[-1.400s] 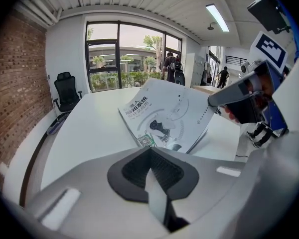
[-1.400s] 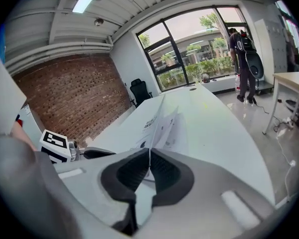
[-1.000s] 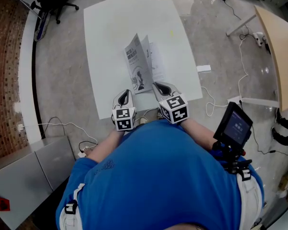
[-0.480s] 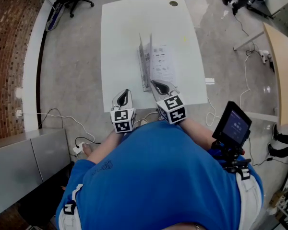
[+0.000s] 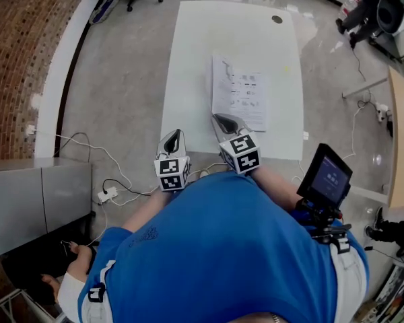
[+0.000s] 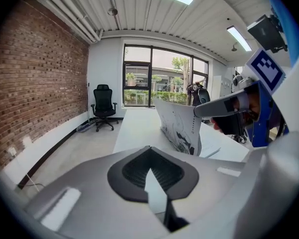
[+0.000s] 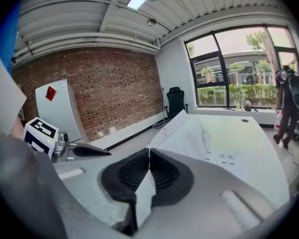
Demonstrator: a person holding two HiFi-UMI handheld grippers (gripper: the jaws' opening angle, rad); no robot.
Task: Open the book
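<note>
Right gripper jaws clamped the book cover's edge, raising it for opening; left gripper jaws together, idle.

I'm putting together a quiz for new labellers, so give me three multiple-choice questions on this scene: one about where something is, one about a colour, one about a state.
1. Where does the book lie?
A. on a shelf
B. on the white table
C. in a box

2. What colour is the person's shirt?
A. blue
B. red
C. green

3. How is the right gripper?
A. open, well above the book
B. shut on the book's cover
C. out of sight

Answers:
1 B: the head view shows the book on the tabletop.
2 A: the shirt fills the lower head view in blue.
3 B: the right gripper view shows the sheet pinched between closed jaws, with the cover raised.
</note>
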